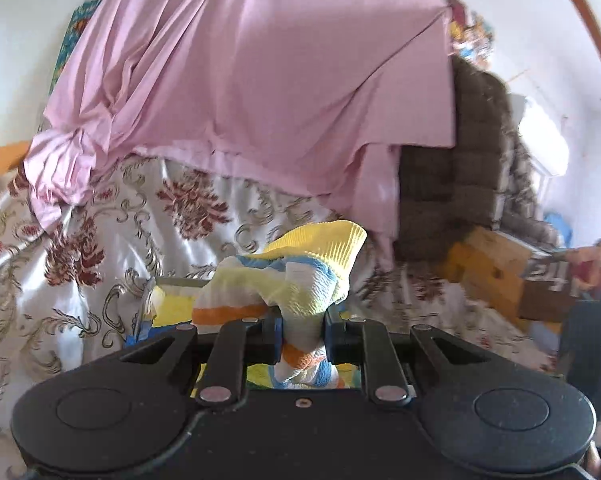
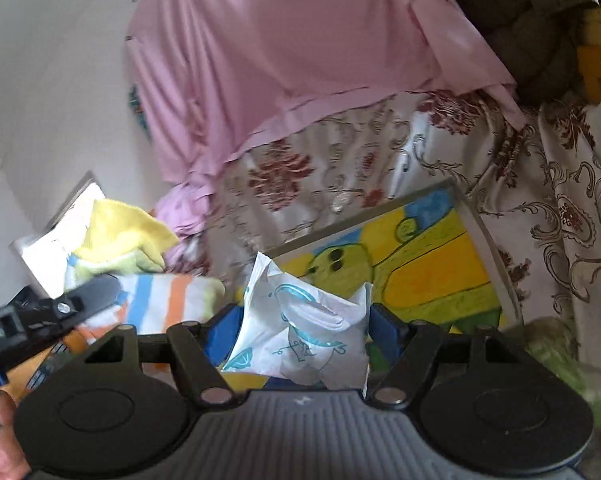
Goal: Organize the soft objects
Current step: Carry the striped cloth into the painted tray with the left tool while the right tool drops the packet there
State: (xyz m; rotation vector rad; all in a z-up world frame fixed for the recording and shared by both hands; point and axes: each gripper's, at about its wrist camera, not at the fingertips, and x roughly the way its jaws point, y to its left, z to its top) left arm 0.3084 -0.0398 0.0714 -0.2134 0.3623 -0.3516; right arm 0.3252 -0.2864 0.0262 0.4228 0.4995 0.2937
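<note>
In the left wrist view, the floral bedspread (image 1: 100, 240) fills the left side, with a pink sheet (image 1: 240, 80) draped above it. At centre, the left gripper (image 1: 302, 332) has its fingers (image 1: 274, 334) pinching a striped sock (image 1: 292, 280), white with yellow, blue and orange bands; the yellow cuff stands up above the fingers and the rest hangs bunched between them. To the right a brown quilted blanket (image 1: 460, 160) hangs beside the sheet, with cardboard boxes (image 1: 496, 272) below it.

In the right wrist view, the same sock (image 2: 140, 272) and the left gripper (image 2: 60, 312) show at the left edge. At centre, the right gripper (image 2: 300, 336) has its fingers (image 2: 384, 330) spread wide around a white plastic packet (image 2: 304, 332) printed in teal, which they hold on both sides. Behind it, to the right, a framed yellow and green drawing (image 2: 420, 268) lies on the bedspread.
</note>
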